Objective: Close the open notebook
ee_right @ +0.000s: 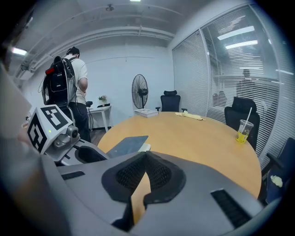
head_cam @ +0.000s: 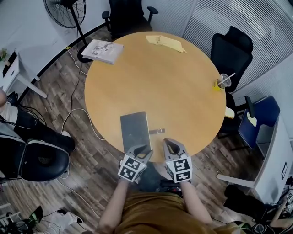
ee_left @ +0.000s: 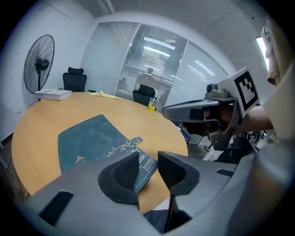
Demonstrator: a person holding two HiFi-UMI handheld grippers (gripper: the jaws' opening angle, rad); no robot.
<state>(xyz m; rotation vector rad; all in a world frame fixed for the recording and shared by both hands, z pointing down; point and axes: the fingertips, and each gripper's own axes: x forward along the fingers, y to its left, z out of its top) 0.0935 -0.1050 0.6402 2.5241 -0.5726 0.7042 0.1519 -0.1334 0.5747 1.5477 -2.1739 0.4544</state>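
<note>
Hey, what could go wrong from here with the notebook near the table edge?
The notebook looks shut already and lies close to the table's near edge, with the left gripper open right by its near corner. A bump there could slide it or tip it off. Its strap lies loose on the wood to the side, so the cover may lift open, and the shut right gripper could snag that strap.

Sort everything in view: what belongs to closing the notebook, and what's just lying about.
Job: notebook, left claw (open), right claw (shut).
Lying about: stack of printed papers, yellow cloth, drink cup, standing fan, black office chair.
</note>
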